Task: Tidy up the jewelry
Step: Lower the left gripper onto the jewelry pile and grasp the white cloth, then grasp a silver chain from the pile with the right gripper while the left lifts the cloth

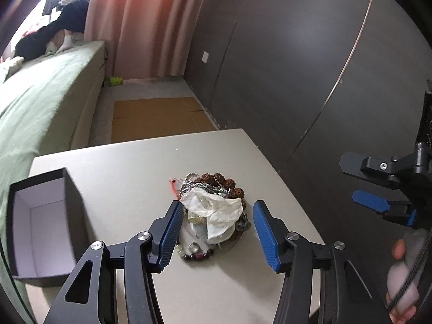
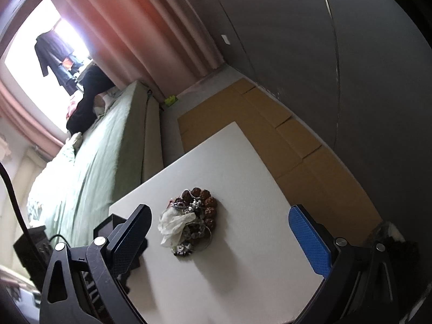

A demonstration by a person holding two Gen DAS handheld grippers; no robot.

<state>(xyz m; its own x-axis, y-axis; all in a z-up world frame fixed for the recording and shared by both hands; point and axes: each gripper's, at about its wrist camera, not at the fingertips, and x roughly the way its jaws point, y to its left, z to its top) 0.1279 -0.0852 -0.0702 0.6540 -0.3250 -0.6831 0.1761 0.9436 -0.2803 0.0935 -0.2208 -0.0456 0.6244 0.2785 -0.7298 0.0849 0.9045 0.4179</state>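
Note:
A pile of jewelry (image 1: 216,189) lies on the white table (image 1: 129,189): brown bead bracelets, silver chains and dark beads, with a crumpled white tissue (image 1: 216,210) on top. My left gripper (image 1: 216,229) is open, its blue pads on either side of the pile's near part. An open black box (image 1: 40,216) with a pale inside stands at the table's left. My right gripper (image 2: 221,237) is open, held above the table's right side; the pile (image 2: 194,216) lies between and beyond its fingers. It also shows in the left wrist view (image 1: 361,181).
A bed with a green cover (image 1: 40,102) runs along the left. Cardboard sheets (image 1: 159,118) lie on the floor beyond the table. A dark wardrobe wall (image 1: 297,67) stands on the right. Pink curtains (image 1: 140,21) hang at the back.

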